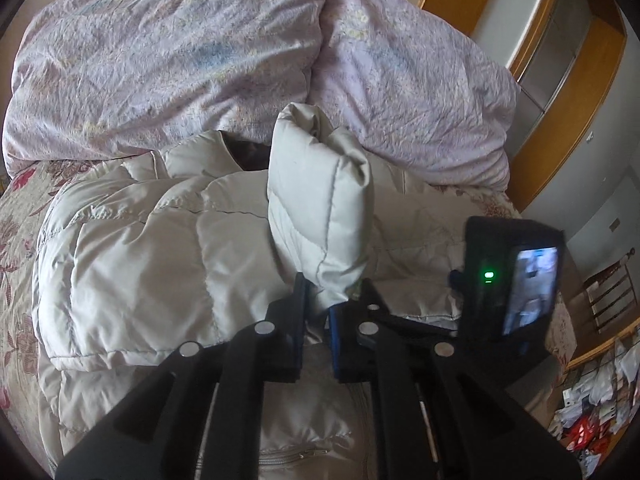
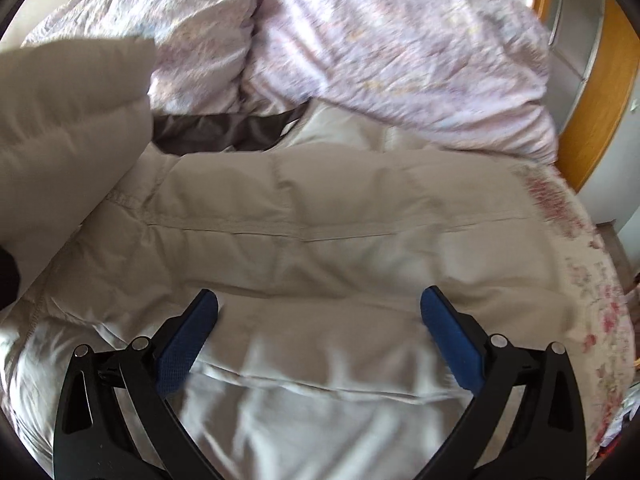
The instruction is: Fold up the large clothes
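Puffer jacket (image 1: 152, 240) lying mid-bed (image 1: 24, 216) | left gripper (image 1: 334, 300) pinching 1 sleeve (image 1: 316, 184), lifting it | right gripper (image 2: 318, 320) hovering spread over jacket | folding barely beginning, body unfolded

The right wrist view is pretty smeared, so the puffer jacket (image 2: 320, 208) stitching and the floral bedsheet (image 2: 592, 280) print are mush. In the left wrist view, the left gripper (image 1: 334, 300) pads are mostly buried in the sleeve (image 1: 320, 200), and that little screen (image 1: 530, 288) is probably unreadable.
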### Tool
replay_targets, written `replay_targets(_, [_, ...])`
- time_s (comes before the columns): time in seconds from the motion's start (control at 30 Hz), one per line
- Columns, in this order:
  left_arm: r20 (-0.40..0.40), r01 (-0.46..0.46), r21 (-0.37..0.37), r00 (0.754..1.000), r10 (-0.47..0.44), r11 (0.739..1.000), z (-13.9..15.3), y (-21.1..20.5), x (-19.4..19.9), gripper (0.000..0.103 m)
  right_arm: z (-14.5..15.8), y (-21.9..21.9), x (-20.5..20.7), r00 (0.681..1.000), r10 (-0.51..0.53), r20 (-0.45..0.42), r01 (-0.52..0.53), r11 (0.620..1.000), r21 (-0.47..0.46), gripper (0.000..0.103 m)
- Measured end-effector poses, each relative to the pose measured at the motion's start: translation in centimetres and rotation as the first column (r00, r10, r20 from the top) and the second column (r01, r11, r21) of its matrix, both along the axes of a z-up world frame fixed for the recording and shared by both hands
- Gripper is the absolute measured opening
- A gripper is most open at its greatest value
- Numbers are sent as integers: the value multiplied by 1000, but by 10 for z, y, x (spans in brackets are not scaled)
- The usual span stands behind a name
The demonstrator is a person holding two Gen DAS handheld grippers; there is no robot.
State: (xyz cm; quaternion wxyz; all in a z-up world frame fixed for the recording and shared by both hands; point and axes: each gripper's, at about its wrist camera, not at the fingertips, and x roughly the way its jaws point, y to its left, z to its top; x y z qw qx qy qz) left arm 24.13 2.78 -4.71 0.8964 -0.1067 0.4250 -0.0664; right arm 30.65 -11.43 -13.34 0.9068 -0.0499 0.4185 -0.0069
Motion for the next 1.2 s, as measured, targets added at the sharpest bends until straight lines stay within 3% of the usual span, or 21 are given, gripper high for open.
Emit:
replay_targets(0.1, [-2, 22, -7, 1000, -22, 1000, 1, -9, -2, 29, 6, -17, -3, 999, -39, 12, 39, 999, 5, 102])
replay_targets(0.17, [8, 50, -7, 999, -50, 999, 3, -17, -6, 45, 12, -31, -5, 997, -70, 20, 70, 997, 20, 102])
replay_targets(0.33, [56, 92, 2, 994, -92, 996, 15, -23, -23, 66, 31, -53, -16, 991, -117, 59, 114, 992, 63, 97])
replay_targets(0.47, [85, 17, 36, 996, -20, 999, 24, 0, -34, 68, 50, -57, -23, 991, -90, 103, 73, 985, 157, 81])
replay_targets(0.57, [85, -59, 89, 995, 51, 994, 21, 19, -38, 69, 56, -41, -24, 993, 23, 114, -51, 968, 246, 67])
replay_targets(0.7, [66, -159, 150, 986, 150, 976, 8, 55, -43, 69, 57, -3, -22, 976, 174, 135, -205, 941, 271, 51])
replay_targets(0.9, [38, -235, 177, 972, 232, 956, -7, 91, -48, 72, 43, 47, -9, 947, 304, 104, -321, 919, 228, 43])
replay_targets(1.07, [53, -244, 214, 970, 238, 946, -10, 93, -54, 77, 12, 57, 6, 952, 306, 14, -304, 941, 150, 42])
replay_targets(1.2, [48, -239, 224, 971, 234, 945, -15, 94, -52, 79, -13, 42, 16, 963, 265, -50, -253, 952, 172, 40])
